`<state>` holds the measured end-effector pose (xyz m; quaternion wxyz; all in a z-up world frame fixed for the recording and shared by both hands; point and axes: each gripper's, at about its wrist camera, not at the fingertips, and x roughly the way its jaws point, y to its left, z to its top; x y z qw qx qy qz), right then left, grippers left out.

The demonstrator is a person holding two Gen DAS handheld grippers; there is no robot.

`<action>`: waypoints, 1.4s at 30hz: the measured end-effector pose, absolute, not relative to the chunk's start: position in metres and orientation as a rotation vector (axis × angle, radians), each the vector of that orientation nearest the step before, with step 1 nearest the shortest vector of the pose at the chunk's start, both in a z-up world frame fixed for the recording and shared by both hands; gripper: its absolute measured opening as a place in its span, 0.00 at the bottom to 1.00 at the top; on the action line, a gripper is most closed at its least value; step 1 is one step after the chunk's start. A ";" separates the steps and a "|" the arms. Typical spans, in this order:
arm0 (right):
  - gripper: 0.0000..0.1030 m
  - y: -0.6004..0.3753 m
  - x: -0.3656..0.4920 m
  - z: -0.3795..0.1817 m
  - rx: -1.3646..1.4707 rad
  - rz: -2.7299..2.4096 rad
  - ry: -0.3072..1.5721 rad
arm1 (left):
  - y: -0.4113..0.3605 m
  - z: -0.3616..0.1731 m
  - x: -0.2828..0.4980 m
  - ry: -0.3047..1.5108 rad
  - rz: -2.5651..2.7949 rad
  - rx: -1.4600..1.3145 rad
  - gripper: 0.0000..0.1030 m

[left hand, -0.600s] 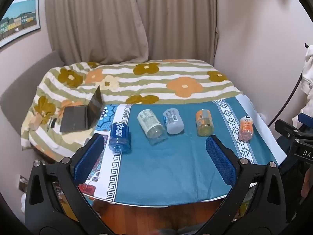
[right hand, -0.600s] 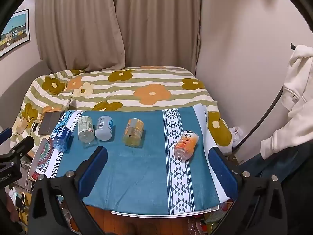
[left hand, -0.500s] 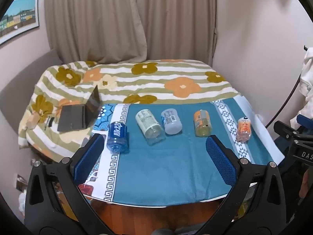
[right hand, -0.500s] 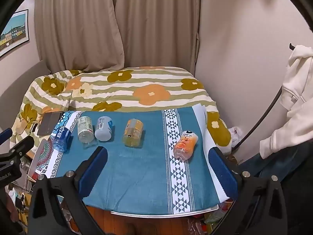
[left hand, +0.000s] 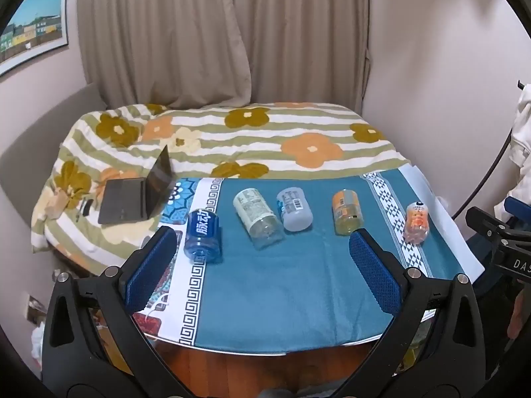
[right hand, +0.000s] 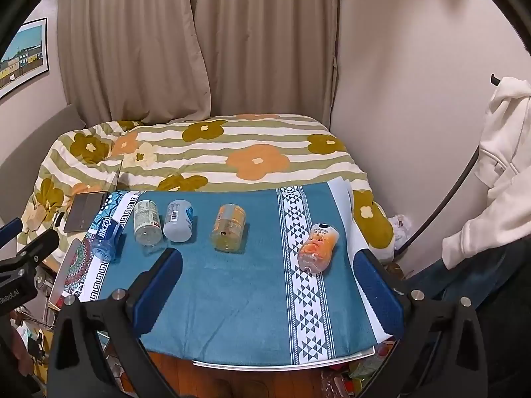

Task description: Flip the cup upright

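Several cut-bottle cups lie on their sides in a row on the blue cloth: a blue cup (left hand: 202,235) (right hand: 106,238), a clear green-label cup (left hand: 258,219) (right hand: 146,221), a grey cup (left hand: 294,209) (right hand: 178,220), a yellow-orange cup (left hand: 346,211) (right hand: 229,227), and an orange cartoon cup (left hand: 417,223) (right hand: 317,246). My left gripper (left hand: 262,265) hovers open in front of the row, nothing between its blue pads. My right gripper (right hand: 267,285) is open too, short of the yellow-orange and orange cups.
The table (left hand: 272,348) (right hand: 285,363) stands against a bed with a flowered quilt (left hand: 252,139). An open laptop (left hand: 136,195) lies on the bed at left. A white hoodie (right hand: 497,152) hangs at right. Curtains and walls stand behind.
The left view has shifted slightly, with the cups sitting a little higher and farther left in frame. The right view is almost the same. No cup has moved.
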<state>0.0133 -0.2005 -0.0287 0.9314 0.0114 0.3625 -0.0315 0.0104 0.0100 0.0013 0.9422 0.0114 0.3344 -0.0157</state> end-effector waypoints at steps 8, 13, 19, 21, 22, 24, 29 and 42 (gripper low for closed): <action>1.00 -0.200 0.018 -0.028 0.023 -0.062 0.740 | 0.011 0.003 0.015 0.679 -0.034 0.023 1.00; 1.00 -0.202 0.020 -0.027 0.031 -0.059 0.737 | 0.010 0.003 0.018 0.674 -0.029 0.021 1.00; 1.00 -0.201 0.018 -0.028 0.029 -0.062 0.735 | 0.012 0.003 0.017 0.674 -0.032 0.021 1.00; 1.00 -0.202 0.019 -0.028 0.029 -0.062 0.736 | 0.011 0.003 0.018 0.674 -0.031 0.022 1.00; 1.00 -0.202 0.019 -0.028 0.030 -0.061 0.736 | 0.011 0.003 0.017 0.674 -0.030 0.022 1.00; 1.00 -0.202 0.019 -0.029 0.030 -0.062 0.735 | 0.012 0.003 0.017 0.674 -0.031 0.021 1.00; 1.00 -0.202 0.018 -0.029 0.031 -0.064 0.736 | 0.011 0.003 0.019 0.674 -0.031 0.020 1.00; 1.00 -0.203 0.019 -0.030 0.032 -0.063 0.737 | 0.011 0.004 0.021 0.674 -0.030 0.021 1.00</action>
